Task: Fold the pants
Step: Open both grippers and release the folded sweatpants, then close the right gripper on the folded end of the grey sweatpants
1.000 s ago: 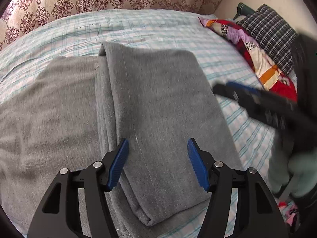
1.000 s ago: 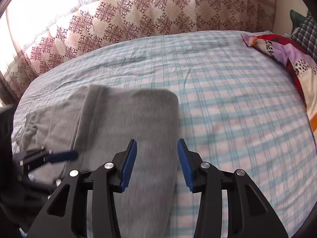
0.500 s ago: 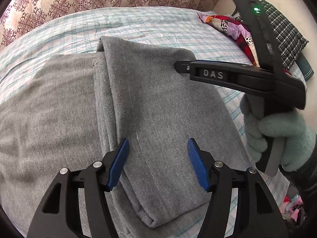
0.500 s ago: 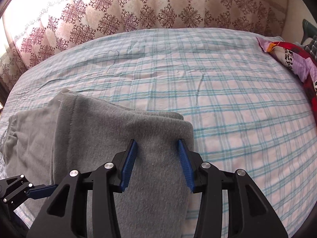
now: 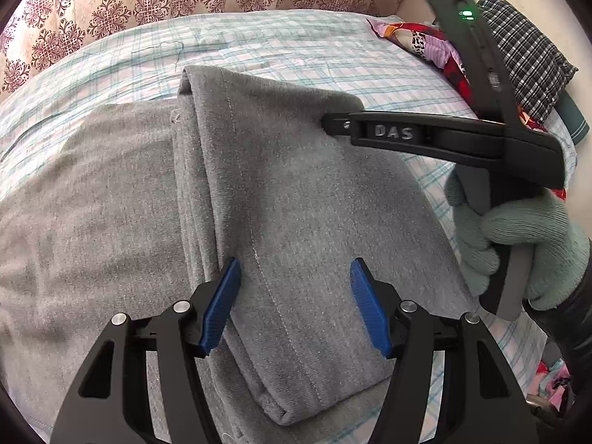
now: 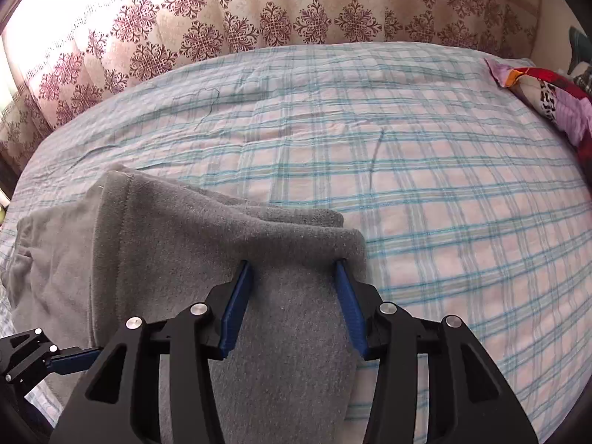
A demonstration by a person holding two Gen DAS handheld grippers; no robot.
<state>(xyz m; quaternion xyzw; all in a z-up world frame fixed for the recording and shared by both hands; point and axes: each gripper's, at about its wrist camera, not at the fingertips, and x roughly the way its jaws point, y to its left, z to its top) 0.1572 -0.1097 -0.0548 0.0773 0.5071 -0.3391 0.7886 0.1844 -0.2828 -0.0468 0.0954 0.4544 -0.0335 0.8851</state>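
Observation:
Grey pants (image 5: 288, 199) lie folded on the bed, a narrower folded leg section on top of a wider grey layer (image 5: 85, 214). My left gripper (image 5: 294, 303) is open, its blue pads over the near part of the top fold. My right gripper (image 6: 294, 288) is open, its pads pressed into the far right corner of the fold (image 6: 303, 236). In the left wrist view the right gripper's black body (image 5: 436, 137) reaches in from the right, held by a gloved hand (image 5: 518, 244). The left gripper's tip shows low left in the right wrist view (image 6: 70, 355).
The bed has a pale checked sheet (image 6: 425, 185). A patterned curtain (image 6: 259, 11) hangs behind it. A colourful cloth (image 5: 433, 48) and a dark checked pillow (image 5: 525, 51) lie at the right edge of the bed.
My right gripper swung in from the right and moved forward onto the far right corner of the folded pants. The left gripper stayed put, open.

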